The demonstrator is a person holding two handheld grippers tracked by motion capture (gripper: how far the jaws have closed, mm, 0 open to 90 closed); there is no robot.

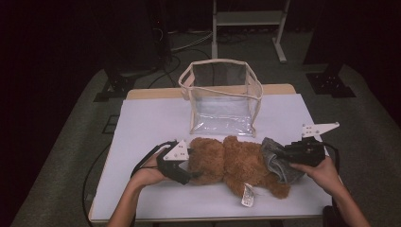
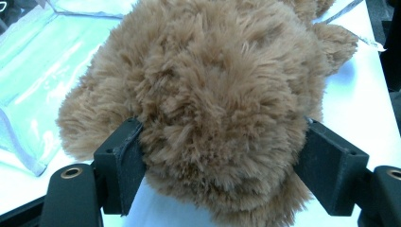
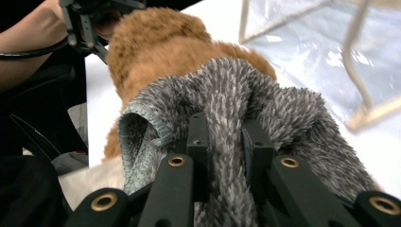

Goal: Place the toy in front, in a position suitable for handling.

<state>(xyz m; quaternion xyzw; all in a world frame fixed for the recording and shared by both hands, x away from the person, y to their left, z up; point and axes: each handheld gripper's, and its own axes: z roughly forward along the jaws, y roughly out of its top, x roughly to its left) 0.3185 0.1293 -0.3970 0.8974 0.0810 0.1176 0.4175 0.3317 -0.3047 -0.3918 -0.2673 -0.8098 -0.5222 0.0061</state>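
From the high view I see one brown teddy bear (image 1: pixel 231 163) lying on its side across the near part of the white table (image 1: pixel 142 123), with one white tag (image 1: pixel 248 195) hanging at its lower edge. My left gripper (image 1: pixel 189 169) is at the bear's left end and my right gripper (image 1: pixel 283 153) at its right end, where one grey cloth (image 1: pixel 279 163) bunches against the bear. One clear bag (image 1: pixel 222 97) with cream trim stands open just behind the bear.

In the left gripper view the bear (image 2: pixel 213 94) sits squarely between my jaws; both pads (image 2: pixel 125 163) press into the shaggy tan fur on either side, so I'm clamped on its rounded end (head or rump, I cannot tell which). The clear bag (image 2: pixel 33 71) lies to the left, close to the fur.

In the right gripper view my jaws are nearly together, pinching a fold of the grey cloth (image 3: pixel 227 109), which drapes over and around both fingers (image 3: pixel 198 137). The cloth is fuzzy, speckled grey and white, with a smoother ribbed underside curling at the left. The bear (image 3: pixel 156 47) lies beyond it, touching the cloth, and my left gripper (image 3: pixel 87 23) shows at its far end. The bag (image 3: pixel 331 42) stands to the right.
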